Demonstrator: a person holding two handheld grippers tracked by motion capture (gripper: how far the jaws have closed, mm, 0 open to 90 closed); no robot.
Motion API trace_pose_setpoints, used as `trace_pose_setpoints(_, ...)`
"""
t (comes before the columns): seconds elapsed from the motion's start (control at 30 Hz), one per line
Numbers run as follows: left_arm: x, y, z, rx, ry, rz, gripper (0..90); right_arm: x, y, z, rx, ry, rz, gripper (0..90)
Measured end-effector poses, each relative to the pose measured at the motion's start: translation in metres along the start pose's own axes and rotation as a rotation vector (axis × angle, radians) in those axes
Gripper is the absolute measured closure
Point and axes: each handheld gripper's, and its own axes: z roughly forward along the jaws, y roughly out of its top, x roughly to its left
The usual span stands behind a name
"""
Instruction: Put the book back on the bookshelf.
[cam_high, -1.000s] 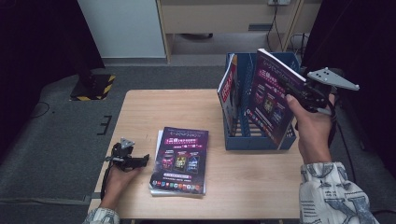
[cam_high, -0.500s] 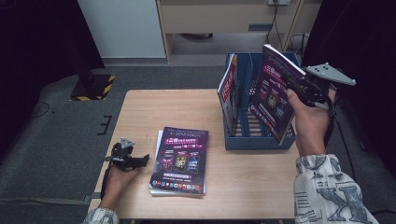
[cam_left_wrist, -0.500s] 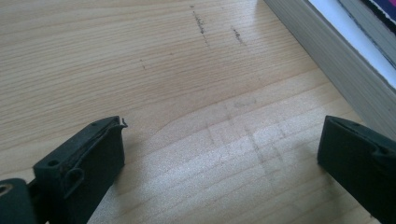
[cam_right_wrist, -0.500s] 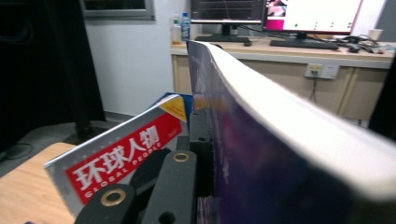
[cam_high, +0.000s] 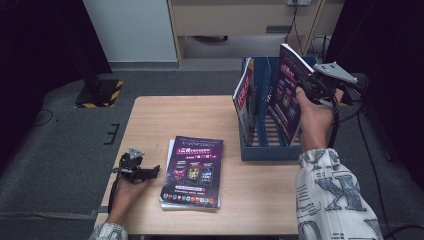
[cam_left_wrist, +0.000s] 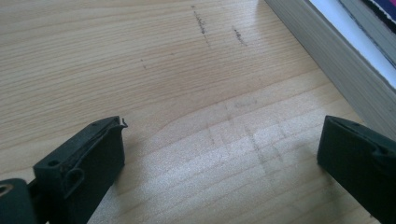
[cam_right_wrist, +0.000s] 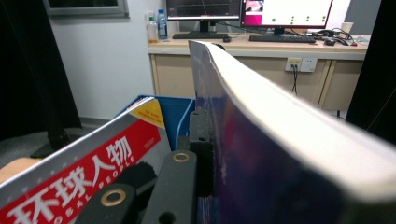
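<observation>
Red magazine (cam_high: 244, 95) upright in blue file rack (cam_high: 270, 149)

I am wearing a pale shirt printed with large dark grey letters; its right sleeve (cam_high: 332, 195) is showing the pattern clearly, its left cuff (cam_high: 107, 232) only a sliver. My left gripper (cam_high: 137, 170) is showing a matte black body, a small grey three-cornered plate and a black cable. My right gripper (cam_high: 320, 87) is carrying a larger grey plate; brass-ringed screw holes (cam_right_wrist: 113, 197) are dotting its black jaw.
</observation>
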Motion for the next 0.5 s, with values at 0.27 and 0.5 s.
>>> trace_pose_setpoints(0.27,0.0,0.0,0.0,-0.002,0.006,-0.008,0.2,0.008,-0.008,0.017,0.003,-0.066,-0.009,82.7)
trace_pose_setpoints(0.5,-0.001,0.0,0.0,-0.002,0.007,-0.009,0.2,0.007,-0.017,0.028,-0.006,-0.074,0.014,82.7)
